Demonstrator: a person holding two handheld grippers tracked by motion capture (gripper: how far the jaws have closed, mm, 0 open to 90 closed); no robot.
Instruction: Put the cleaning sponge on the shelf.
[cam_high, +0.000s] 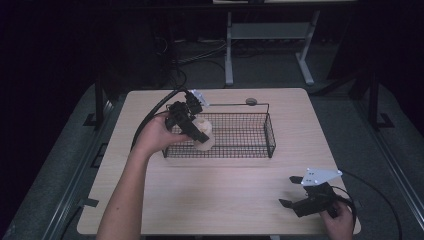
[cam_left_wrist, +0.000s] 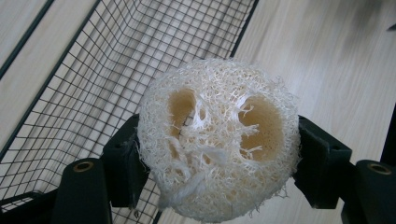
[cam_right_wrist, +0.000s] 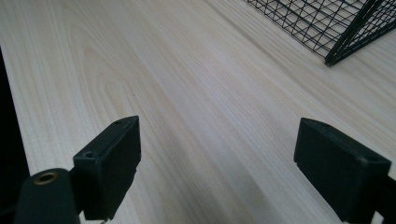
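A pale, fibrous loofah slice with two large holes is clamped between the jaws of my left gripper. In the high view the loofah hangs over the left end of a black wire basket, at its front rim. My right gripper rests low over the table's front right corner, held by a hand. In the right gripper view its jaws stand wide apart over bare wood, nothing between them.
The light wooden table carries the wire basket across its far middle. The basket corner appears at the top right of the right gripper view. A small round grey object lies behind the basket. Dark floor and desk legs surround the table.
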